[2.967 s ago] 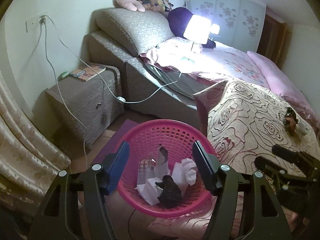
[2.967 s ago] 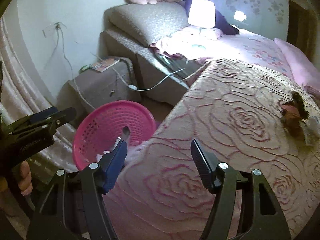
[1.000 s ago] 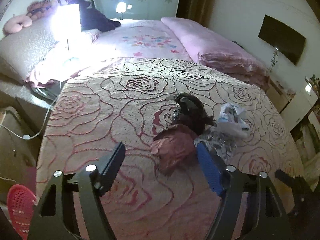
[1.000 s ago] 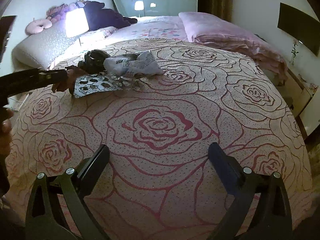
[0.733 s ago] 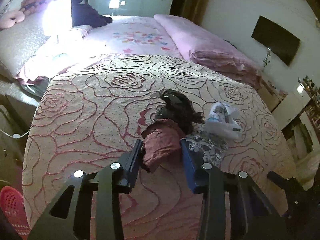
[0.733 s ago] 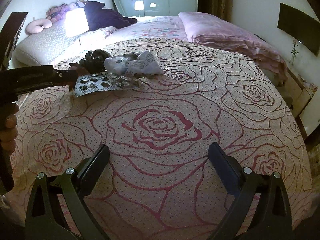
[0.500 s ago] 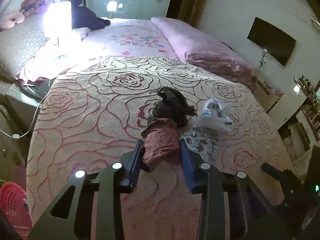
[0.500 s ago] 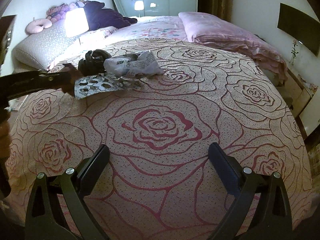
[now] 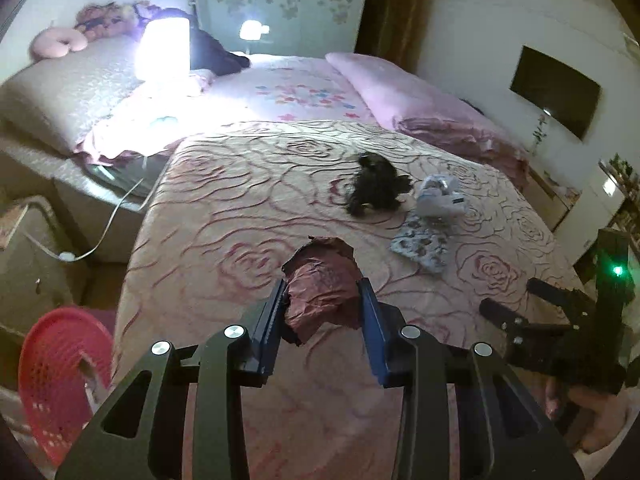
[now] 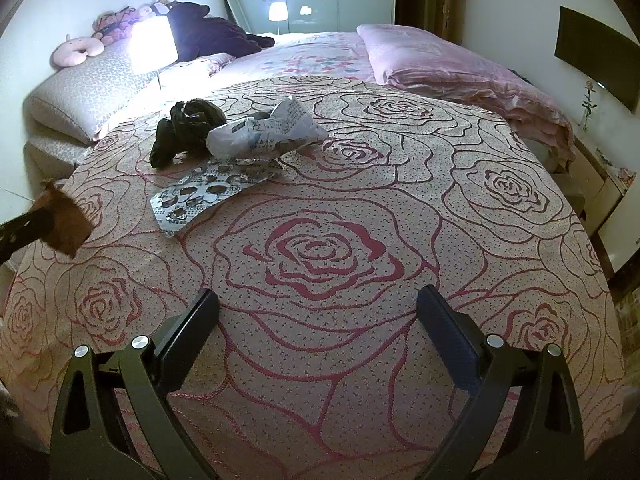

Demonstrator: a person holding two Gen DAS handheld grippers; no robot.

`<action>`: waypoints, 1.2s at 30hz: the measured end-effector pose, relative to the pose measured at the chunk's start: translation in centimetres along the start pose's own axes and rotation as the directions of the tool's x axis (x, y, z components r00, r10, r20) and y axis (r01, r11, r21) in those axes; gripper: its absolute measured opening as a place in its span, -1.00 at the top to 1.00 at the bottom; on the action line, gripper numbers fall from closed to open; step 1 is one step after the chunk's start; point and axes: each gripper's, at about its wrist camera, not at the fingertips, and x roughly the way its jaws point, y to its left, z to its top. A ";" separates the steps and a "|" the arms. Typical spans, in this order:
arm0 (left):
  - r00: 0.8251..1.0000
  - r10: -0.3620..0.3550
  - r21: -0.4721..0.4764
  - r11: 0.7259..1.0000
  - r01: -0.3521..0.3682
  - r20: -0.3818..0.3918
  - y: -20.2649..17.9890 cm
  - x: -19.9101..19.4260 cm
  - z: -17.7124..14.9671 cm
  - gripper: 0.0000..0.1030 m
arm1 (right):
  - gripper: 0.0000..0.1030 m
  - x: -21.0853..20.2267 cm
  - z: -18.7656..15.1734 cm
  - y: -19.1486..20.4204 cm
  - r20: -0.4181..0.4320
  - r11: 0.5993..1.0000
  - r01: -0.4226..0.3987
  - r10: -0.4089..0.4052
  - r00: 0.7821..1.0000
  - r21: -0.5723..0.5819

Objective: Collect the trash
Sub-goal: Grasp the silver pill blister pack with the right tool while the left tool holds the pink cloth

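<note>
- Left wrist view: brown wad [image 9: 323, 289] sits squarely between the two fingers of the left gripper [image 9: 320, 300], pinched on both sides and lifted off the bedspread [image 9: 224, 216].
- Half a second ago the wad lay against the black wad; now it is well apart from it, nearer the camera.
- Three pieces of trash lie on the bedspread at 1 o'clock from the fingers: one black wad [image 9: 374, 188], one white bag [image 9: 440, 198], one blister sheet [image 9: 422, 242].
- One pink basket [image 9: 52, 376] shows at 8 o'clock, off the bed.
- Right gripper [image 9: 516, 300] shows at 3 o'clock, fingers apart.
- Right wrist view: right gripper [image 10: 318, 320] has its fingers spread wide above the bedspread [image 10: 400, 220], nothing between them.
- Black wad [image 10: 186, 128], white bag [image 10: 268, 132] and blister sheet [image 10: 208, 194] lie at 11 o'clock, touching one another.
- Brown wad [image 10: 66, 222] shows at 9 o'clock, clear of the other three.
</note>
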 end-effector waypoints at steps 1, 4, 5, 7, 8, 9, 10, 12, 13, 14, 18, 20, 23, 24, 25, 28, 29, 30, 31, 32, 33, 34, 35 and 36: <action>1.000 0.001 -0.018 1.000 -0.001 -0.001 0.3 -0.3 -0.3 0.34 | -0.87 0.0 0.0 0.0 0.000 1.000 0.001 -0.001 1.000 -0.001; 1.000 0.022 -0.036 0.999 -0.022 0.008 1.0 -0.9 -0.9 0.34 | -0.87 0.0 0.1 0.1 -0.002 1.000 0.019 -0.019 1.000 0.010; 1.000 0.030 -0.037 0.999 -0.029 0.011 1.1 -1.0 -1.0 0.34 | -0.87 0.0 0.2 0.1 -0.006 1.000 0.011 -0.011 1.000 0.021; 0.999 0.035 -0.052 0.998 -0.034 0.016 1.8 -1.3 -1.1 0.34 | -0.87 0.1 0.8 0.3 -0.007 0.999 -0.012 0.012 1.000 0.043; 0.999 0.037 -0.058 0.998 -0.036 0.017 2.0 -1.5 -1.2 0.34 | -0.87 0.3 1.1 0.6 -0.010 0.998 -0.032 0.033 0.999 0.051; 0.999 0.042 -0.064 0.997 -0.041 0.019 2.2 -1.6 -1.2 0.34 | -0.87 0.4 1.6 1.0 -0.010 0.997 -0.052 0.052 0.999 0.062; 0.999 0.045 -0.067 0.997 -0.044 0.021 2.4 -1.7 -1.3 0.34 | -0.87 0.5 2.0 1.3 -0.008 0.996 -0.059 0.060 0.998 0.066; 0.998 0.051 -0.075 0.996 -0.049 0.024 2.7 -1.8 -1.5 0.33 | -0.86 0.9 2.9 2.0 -0.002 0.995 -0.068 0.069 0.998 0.079; 0.998 0.051 -0.079 0.996 -0.049 0.025 2.9 -1.9 -1.5 0.33 | -0.86 1.1 3.5 2.3 0.003 0.993 -0.077 0.077 0.997 0.092; 0.998 0.053 -0.082 0.995 -0.050 0.026 3.0 -2.0 -1.6 0.33 | -0.86 1.3 3.9 2.6 0.006 0.991 -0.083 0.082 0.997 0.104; 0.998 0.055 -0.095 0.994 -0.054 0.018 3.6 -2.1 -2.0 0.33 | -0.86 2.8 5.5 3.8 -0.002 0.987 -0.077 0.078 0.997 0.141; 0.998 0.057 -0.103 0.993 -0.055 0.017 4.0 -2.2 -2.2 0.33 | -0.86 3.6 6.2 4.4 -0.007 0.985 -0.063 0.065 0.998 0.158; 0.998 0.061 -0.110 0.992 -0.059 0.019 4.4 -2.4 -2.3 0.33 | -0.86 4.4 7.0 5.5 -0.012 0.990 -0.027 0.029 0.999 0.141; 0.998 0.062 -0.112 0.992 -0.060 0.019 4.5 -2.4 -2.3 0.33 | -0.86 4.5 7.1 5.7 -0.016 0.991 -0.017 0.019 1.000 0.132; 0.998 0.063 -0.114 0.992 -0.061 0.020 4.6 -2.5 -2.4 0.33 | -0.85 5.0 7.3 6.0 -0.025 0.993 0.002 0.001 1.000 0.119; 0.998 0.065 -0.120 0.991 -0.062 0.022 4.8 -2.6 -2.5 0.33 | -0.74 5.5 7.5 6.6 -0.034 0.995 0.026 -0.023 0.999 0.099; 0.998 0.065 -0.121 0.991 -0.062 0.022 4.8 -2.6 -2.6 0.33 | -0.69 5.5 7.5 6.7 -0.034 0.995 0.028 -0.025 0.999 0.093; 0.998 0.064 -0.121 0.991 -0.061 0.022 4.8 -2.6 -2.6 0.33 | -0.61 5.4 7.6 6.8 -0.033 0.996 0.032 -0.030 0.999 0.080; 0.998 0.065 -0.122 0.991 -0.062 0.022 4.9 -2.6 -2.6 0.33 | -0.51 5.4 7.5 6.9 -0.031 0.997 0.033 -0.031 0.999 0.070; 0.998 0.065 -0.122 0.991 -0.062 0.022 4.9 -2.7 -2.6 0.33 | -0.46 5.3 7.3 6.9 -0.029 0.998 0.033 -0.031 0.999 0.062; 0.998 0.065 -0.123 0.991 -0.062 0.023 4.9 -2.7 -2.7 0.33 | -0.33 5.2 7.3 6.9 -0.027 0.998 0.035 -0.033 0.999 0.056; 0.998 0.064 -0.124 0.990 -0.061 0.023 4.9 -2.7 -2.7 0.33 | -0.22 5.0 7.2 6.6 -0.024 0.998 0.033 -0.032 0.999 0.053; 0.998 0.064 -0.125 0.990 -0.061 0.024 4.9 -2.7 -2.7 0.33 | -0.15 4.9 7.1 6.3 -0.022 0.998 0.029 -0.028 0.999 0.051; 0.998 0.064 -0.126 0.990 -0.061 0.024 4.9 -2.8 -2.8 0.33 | -0.03 4.7 7.0 6.1 -0.022 0.999 0.026 -0.025 0.999 0.048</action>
